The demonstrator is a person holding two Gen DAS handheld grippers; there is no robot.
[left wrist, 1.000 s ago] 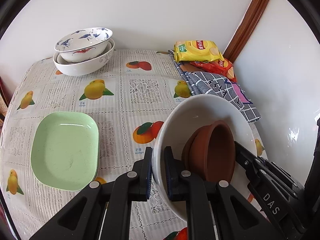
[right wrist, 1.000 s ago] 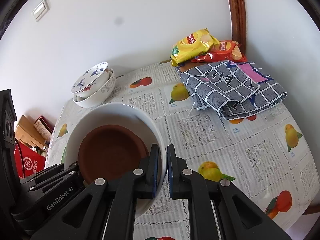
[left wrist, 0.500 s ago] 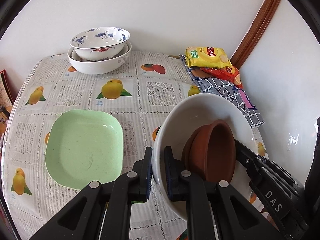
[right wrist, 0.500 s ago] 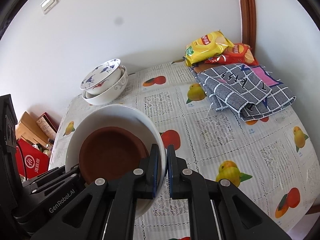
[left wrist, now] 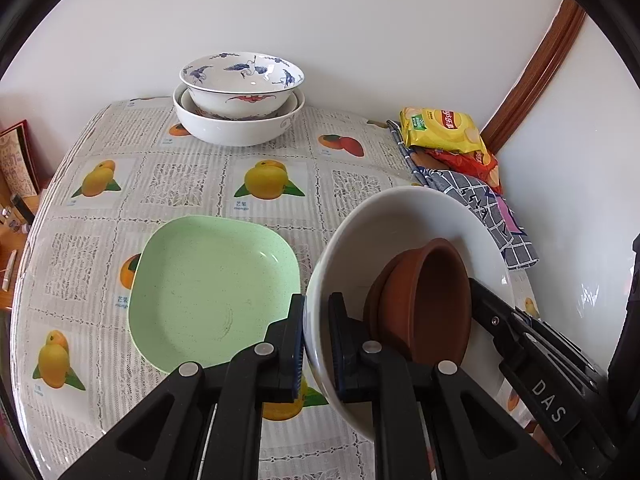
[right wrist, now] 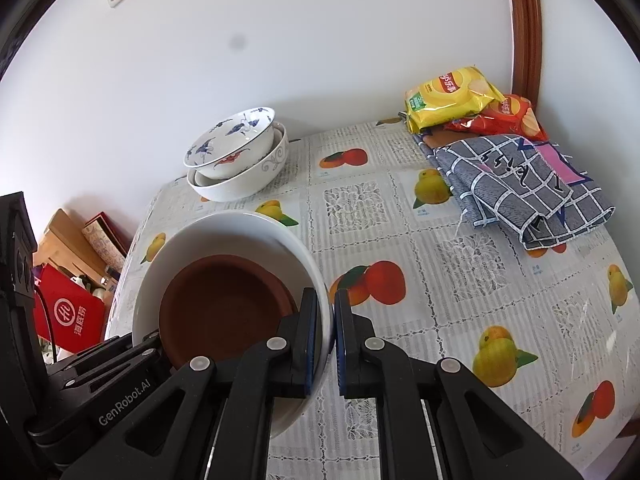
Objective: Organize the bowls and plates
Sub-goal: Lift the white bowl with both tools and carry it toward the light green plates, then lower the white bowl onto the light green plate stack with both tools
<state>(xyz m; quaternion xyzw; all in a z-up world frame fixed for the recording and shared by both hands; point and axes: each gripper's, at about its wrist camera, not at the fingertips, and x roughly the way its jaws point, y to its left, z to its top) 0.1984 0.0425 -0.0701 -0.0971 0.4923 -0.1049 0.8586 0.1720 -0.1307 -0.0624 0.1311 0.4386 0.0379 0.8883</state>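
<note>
A large white bowl (left wrist: 404,224) with a brown dish (left wrist: 428,300) inside it is held above the table by both grippers. My left gripper (left wrist: 318,344) is shut on its left rim. My right gripper (right wrist: 325,340) is shut on its right rim; the white bowl (right wrist: 224,232) and the brown dish (right wrist: 220,304) show there too. A green square plate (left wrist: 212,288) lies on the table just left of the held bowl. A blue-patterned bowl (left wrist: 242,84) is stacked in a white bowl (left wrist: 240,128) at the far edge by the wall; the stack also shows in the right wrist view (right wrist: 236,160).
Snack bags (left wrist: 444,132) and a folded grey checked cloth (right wrist: 520,188) lie at the table's far right corner. The fruit-print tablecloth (right wrist: 440,280) covers the table. A red bag (right wrist: 68,312) and boxes stand on the floor to the left.
Both grippers have carried the white bowl with the brown dish leftward and toward the far wall. The green plate and the stacked bowls now sit closer to the held bowl.
</note>
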